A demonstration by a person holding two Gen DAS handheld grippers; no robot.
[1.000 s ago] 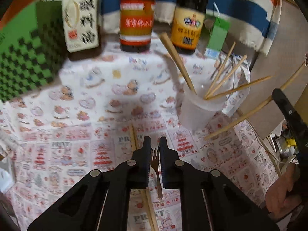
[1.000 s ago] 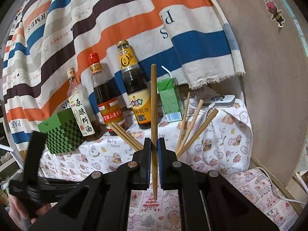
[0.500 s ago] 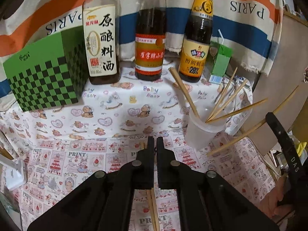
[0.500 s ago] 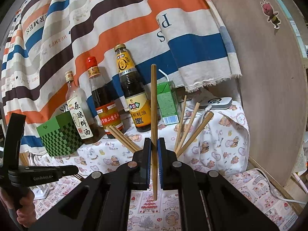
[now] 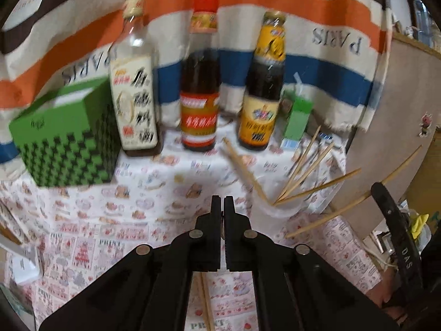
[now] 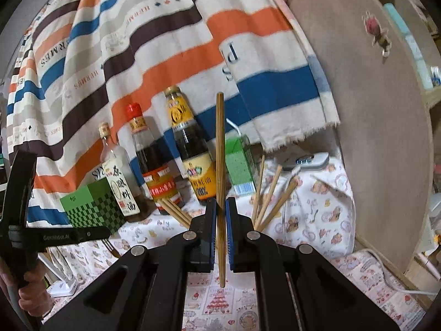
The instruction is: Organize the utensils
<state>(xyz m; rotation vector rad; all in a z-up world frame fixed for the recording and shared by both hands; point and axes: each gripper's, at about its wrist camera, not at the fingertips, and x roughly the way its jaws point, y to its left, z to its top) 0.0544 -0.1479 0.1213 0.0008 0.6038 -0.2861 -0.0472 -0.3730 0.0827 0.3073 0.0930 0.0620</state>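
Wooden chopstick (image 6: 220,165): clamped in the right tool (image 6: 219,207), whose blue-lined pads press on it below its middle. Its long axis stands upright, with the longer part above the jaws and the lower tip hanging free over the desk (image 6: 317,193).

Clear plastic cup (image 5: 278,207): stands on the patterned cloth in front of the sauce bottles (image 5: 199,104). It already holds several chopsticks (image 6: 271,193), fanned out and leaning. In the right wrist view the cup body is hidden behind the tool. Only the fanned sticks show, just right of the jaws and beyond them.

Governing relation: the cup lies ahead of the right tool and slightly to its right. The held stick is already near vertical, so in my judgement a short carry over the rim and a lowering would seat it without turning the wrist. The right hand is the nearer to the cup.

Left tool (image 5: 222,201): jaws closed, well to the left of the cup. A fork-like thing (image 6: 110,245) shows just below its tip in the right wrist view; I cannot tell whether it is gripped.

Two more chopsticks (image 5: 205,298) lie flat on the cloth under the left tool.

Risk noted: the leaning sticks crowd the cup mouth and could deflect the incoming tip.
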